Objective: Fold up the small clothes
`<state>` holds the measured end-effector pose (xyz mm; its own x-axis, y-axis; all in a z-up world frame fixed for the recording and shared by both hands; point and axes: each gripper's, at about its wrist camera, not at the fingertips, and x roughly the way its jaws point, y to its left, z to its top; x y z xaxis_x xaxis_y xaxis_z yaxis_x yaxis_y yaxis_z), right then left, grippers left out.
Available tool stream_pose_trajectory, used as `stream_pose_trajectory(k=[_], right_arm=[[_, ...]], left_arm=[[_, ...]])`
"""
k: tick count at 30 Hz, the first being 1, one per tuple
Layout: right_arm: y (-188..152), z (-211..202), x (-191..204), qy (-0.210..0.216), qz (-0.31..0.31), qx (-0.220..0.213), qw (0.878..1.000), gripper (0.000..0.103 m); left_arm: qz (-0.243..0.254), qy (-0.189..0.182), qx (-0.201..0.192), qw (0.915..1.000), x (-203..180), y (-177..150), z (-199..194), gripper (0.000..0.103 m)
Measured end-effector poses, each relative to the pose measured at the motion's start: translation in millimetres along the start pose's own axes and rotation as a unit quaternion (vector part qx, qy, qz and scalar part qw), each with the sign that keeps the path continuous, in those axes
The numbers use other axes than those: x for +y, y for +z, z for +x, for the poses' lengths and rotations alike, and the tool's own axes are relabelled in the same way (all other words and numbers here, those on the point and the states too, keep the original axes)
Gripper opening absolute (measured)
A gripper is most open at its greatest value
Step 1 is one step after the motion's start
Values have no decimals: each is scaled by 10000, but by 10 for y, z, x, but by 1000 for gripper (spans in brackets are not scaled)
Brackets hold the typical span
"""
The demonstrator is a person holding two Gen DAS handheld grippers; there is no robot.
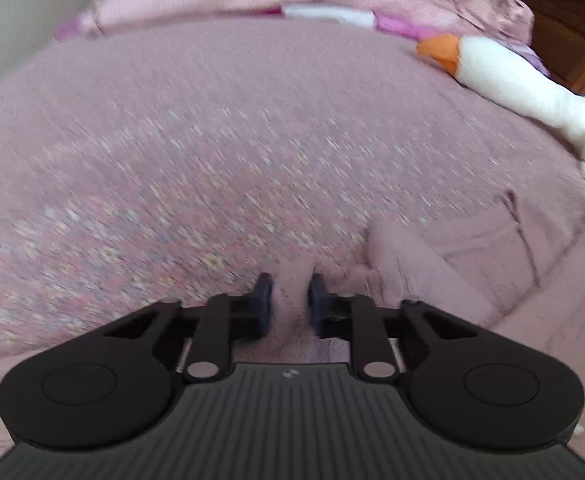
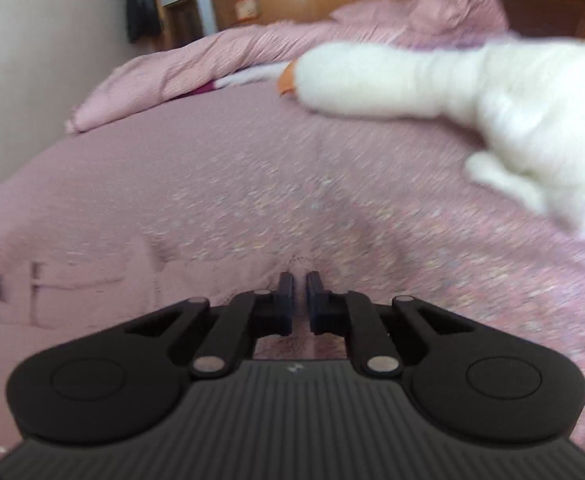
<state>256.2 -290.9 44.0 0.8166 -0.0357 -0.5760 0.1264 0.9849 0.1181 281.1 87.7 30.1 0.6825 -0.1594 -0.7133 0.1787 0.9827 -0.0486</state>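
Left wrist: left hand-held gripper pinches pink garment, fuzzy, bunched on bed.
Right wrist: right hand-held gripper narrow, nipping garment edge.

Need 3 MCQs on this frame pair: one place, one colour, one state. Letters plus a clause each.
1. Where does the white plush goose toy lie, seen from the left wrist view?
A. upper right on the bed
B. lower left
C. between the tongs

2. What colour is the goose's beak?
A. black
B. orange
C. green

3. What are the left tongs doing?
A. wide open over bare bedspread
B. shut on the plush toy
C. closed on the soft pink garment

Key: 1 A, the toy stretches along the right side of the pink speckled bedspread. 2 B, the beak tip shows orange. 3 C, pink cloth sits pinched between the fingers; the right tongs likewise grip pink fabric.
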Motion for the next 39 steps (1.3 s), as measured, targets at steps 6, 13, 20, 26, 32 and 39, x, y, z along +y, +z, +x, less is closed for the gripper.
stream_pose_trajectory(k=[6,13,20,26,32,39], right_arm=[[-65,148,47,-323,-153,307,9989,13],[0,-119,-36,-238,372,136,9989,54],[23,-615,48,72,480,-24,9988,55],[-48,-1011,204,451,458,-40,9979,56],[-272,-1224,428,906,475,164,9946,57],[-495,-1403,767,1043,488,405,9925,57]], left_arm=[[64,777,-158,9968,-135,-17,112,17],[-174,651,-152,9976,-102,-1,-142,31],[-618,803,-183,9947,-40,-68,-672,57],[-826,1059,-117,9909,47,-333,-1232,66],[-1391,1250,-83,9823,246,-712,-1672,67],[-2222,1415,-53,9646,589,-1125,-1927,74]])
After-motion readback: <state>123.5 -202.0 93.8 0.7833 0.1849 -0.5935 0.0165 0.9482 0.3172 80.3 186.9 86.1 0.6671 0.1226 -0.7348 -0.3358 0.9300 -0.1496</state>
